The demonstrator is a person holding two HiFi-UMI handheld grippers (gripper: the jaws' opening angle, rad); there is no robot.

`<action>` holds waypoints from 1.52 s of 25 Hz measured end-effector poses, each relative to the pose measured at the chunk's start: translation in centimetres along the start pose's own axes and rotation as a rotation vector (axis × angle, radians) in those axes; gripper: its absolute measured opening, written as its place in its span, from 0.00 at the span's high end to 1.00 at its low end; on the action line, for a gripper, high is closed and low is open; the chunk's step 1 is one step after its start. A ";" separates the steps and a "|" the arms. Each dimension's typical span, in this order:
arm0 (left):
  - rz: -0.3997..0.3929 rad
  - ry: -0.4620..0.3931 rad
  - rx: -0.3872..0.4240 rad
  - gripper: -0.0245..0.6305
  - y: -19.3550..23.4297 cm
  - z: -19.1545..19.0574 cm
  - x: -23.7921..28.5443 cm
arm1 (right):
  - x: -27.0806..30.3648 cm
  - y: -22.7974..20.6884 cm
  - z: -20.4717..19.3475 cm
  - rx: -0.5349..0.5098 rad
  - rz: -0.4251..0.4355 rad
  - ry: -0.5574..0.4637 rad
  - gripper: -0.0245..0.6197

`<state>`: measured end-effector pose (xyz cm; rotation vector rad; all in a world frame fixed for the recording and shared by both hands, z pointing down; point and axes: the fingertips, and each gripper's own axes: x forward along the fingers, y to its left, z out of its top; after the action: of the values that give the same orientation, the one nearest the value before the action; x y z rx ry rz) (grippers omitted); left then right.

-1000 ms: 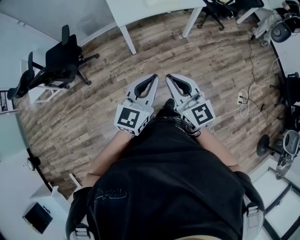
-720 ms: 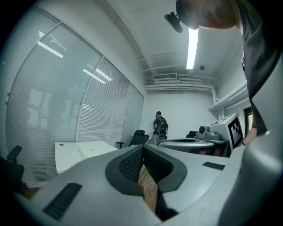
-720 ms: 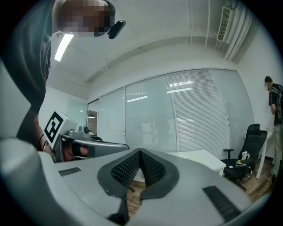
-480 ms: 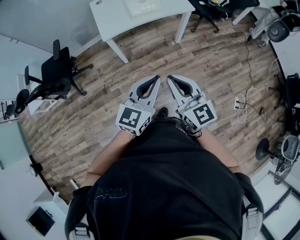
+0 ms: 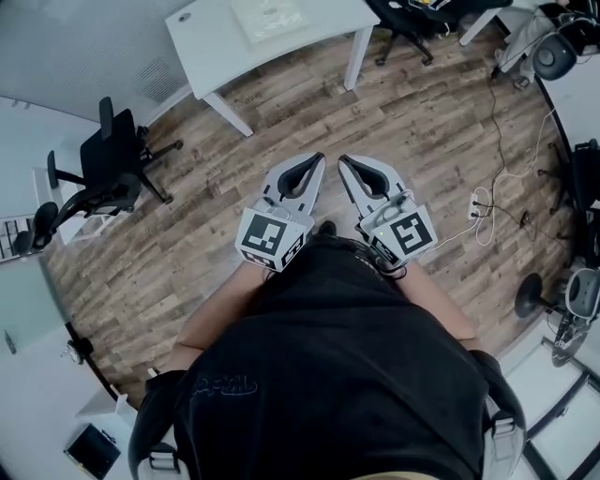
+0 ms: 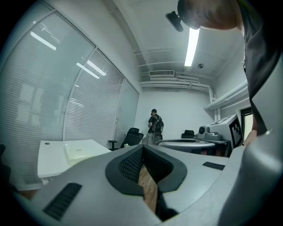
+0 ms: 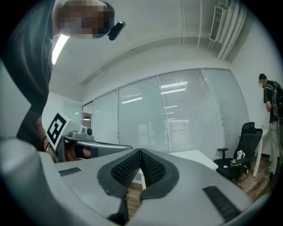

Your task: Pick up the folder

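Well ahead of our two claws, the pale, flat translucent folder [image 5: 272,17] lies on the white rectangular desk [image 5: 206,42], clear of both sets of tips. We hold the left grey two-jaw gripper [image 5: 317,159] and the right grey two-jaw gripper [image 5: 343,160] side by side, tips near each other, above the brown wood-plank floor [image 5: 431,122]. Both are clenched, their ribbed pads pressed together with nothing between them. From the left claw's own view the folder sits off to the left of its tips. A black office chair [image 5: 105,159] stands far out to that claw's left.
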<state>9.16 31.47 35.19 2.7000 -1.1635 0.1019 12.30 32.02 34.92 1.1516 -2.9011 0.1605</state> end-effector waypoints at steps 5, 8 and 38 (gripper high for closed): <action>-0.028 -0.008 -0.003 0.94 1.7 0.8 2.1 | 1.6 -1.8 0.3 -0.002 -0.022 0.007 0.93; -0.049 0.002 -0.004 0.94 3.0 0.9 3.3 | 3.0 -2.7 0.2 0.010 -0.034 0.007 0.93; -0.046 -0.055 -0.023 0.94 26.3 6.7 6.7 | 26.8 -5.9 2.7 -0.020 0.012 0.038 0.93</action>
<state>-5.39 7.65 33.64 2.7238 -1.1092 0.0075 -3.15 9.14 34.23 1.1159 -2.8706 0.1510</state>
